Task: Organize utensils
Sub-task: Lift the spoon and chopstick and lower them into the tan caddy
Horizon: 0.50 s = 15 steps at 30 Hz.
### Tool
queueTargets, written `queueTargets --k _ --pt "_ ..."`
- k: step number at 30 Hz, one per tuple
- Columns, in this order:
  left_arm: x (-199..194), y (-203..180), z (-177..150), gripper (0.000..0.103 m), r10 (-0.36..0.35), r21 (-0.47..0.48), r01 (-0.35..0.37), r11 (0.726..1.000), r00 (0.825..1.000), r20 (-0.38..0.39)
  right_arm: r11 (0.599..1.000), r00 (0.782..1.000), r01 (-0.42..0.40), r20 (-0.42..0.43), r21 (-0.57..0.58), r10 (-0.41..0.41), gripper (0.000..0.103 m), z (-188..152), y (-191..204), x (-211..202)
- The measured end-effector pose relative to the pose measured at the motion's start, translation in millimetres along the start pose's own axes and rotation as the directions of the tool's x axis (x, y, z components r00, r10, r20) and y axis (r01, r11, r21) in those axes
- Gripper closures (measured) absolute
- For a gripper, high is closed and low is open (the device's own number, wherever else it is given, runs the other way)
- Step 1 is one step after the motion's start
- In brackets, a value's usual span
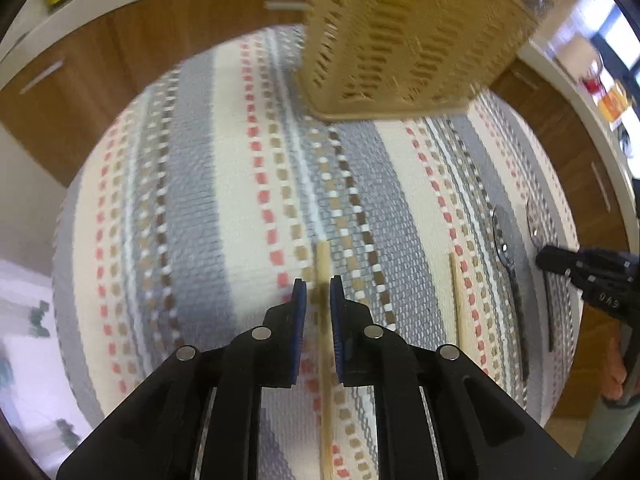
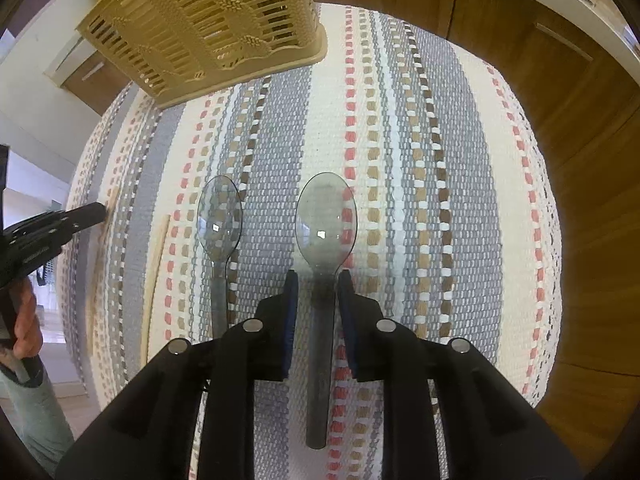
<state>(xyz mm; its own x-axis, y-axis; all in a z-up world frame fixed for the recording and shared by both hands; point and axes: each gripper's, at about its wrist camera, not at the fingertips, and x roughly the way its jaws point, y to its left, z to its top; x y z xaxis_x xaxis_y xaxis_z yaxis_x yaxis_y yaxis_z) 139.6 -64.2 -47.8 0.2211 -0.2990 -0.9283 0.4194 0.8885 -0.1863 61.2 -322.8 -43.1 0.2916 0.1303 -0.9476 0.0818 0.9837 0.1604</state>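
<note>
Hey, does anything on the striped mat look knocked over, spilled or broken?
Nothing stands out. The basket stands upright, and the two spoons and two chopsticks lie flat, roughly parallel, with no visible damage.

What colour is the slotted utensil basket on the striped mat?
Tan-beige basket, clearest in the right wrist view.

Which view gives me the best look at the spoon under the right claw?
The right wrist view. The smoky clear spoon runs whole, bowl to handle end, between the open right claw. The left wrist view catches only a blurred sliver of it at the mat's edge.
</note>
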Motion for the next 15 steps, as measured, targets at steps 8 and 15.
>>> queueTargets --k 8,15 --pt "8.8 -16.4 17.0 0.098 0.081 0.086 -0.077 0.993 0.996 -0.043 1.000 1.000 0.013 0.021 0.017 -0.014 0.076 9.7 -16.0 -11.3" --pt "-12.4 2.4 19.4 0.099 -0.026 -0.076 0.035 0.997 0.993 0.111 0.999 1.000 -0.005 0.008 0.044 0.005 0.072 27.2 -18.6 -15.4"
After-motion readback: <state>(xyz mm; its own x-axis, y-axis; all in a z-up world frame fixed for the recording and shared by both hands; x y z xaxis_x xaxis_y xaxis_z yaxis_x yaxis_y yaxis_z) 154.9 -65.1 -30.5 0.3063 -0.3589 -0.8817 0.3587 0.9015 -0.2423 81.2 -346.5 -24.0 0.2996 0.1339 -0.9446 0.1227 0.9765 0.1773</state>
